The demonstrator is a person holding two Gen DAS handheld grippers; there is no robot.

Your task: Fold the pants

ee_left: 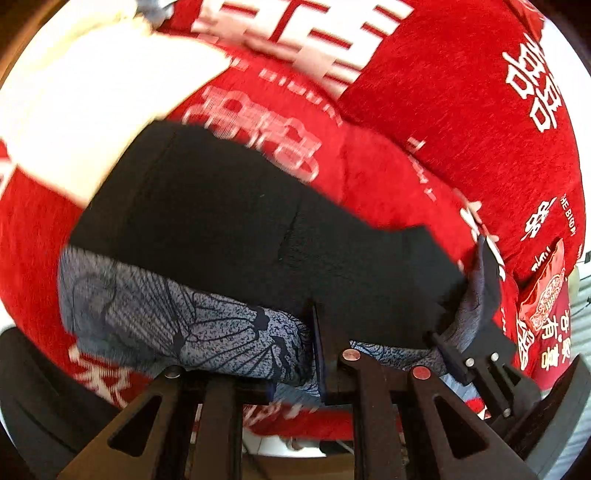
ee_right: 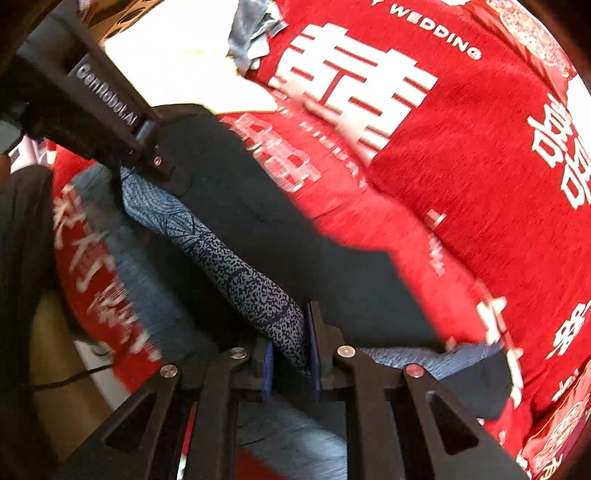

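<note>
The pants [ee_left: 229, 218] are black outside with a grey-blue patterned lining [ee_left: 155, 314]. They lie over a red bedspread [ee_left: 461, 122] with white characters. My left gripper [ee_left: 295, 354] is shut on the patterned edge of the pants. The right gripper's fingers [ee_left: 476, 350] pinch the same edge at the right of the left wrist view. In the right wrist view my right gripper [ee_right: 290, 354] is shut on the rolled patterned edge [ee_right: 243, 284] of the pants [ee_right: 280, 229]. The left gripper [ee_right: 155, 158] grips the far end of that edge, upper left.
A white cloth [ee_left: 92, 96] lies on the bedspread beyond the pants. A red snack packet [ee_left: 543, 299] sits at the right edge. A bundle of blue-grey fabric [ee_right: 251, 33] lies at the top of the right wrist view. The bedspread [ee_right: 480, 147] stretches right.
</note>
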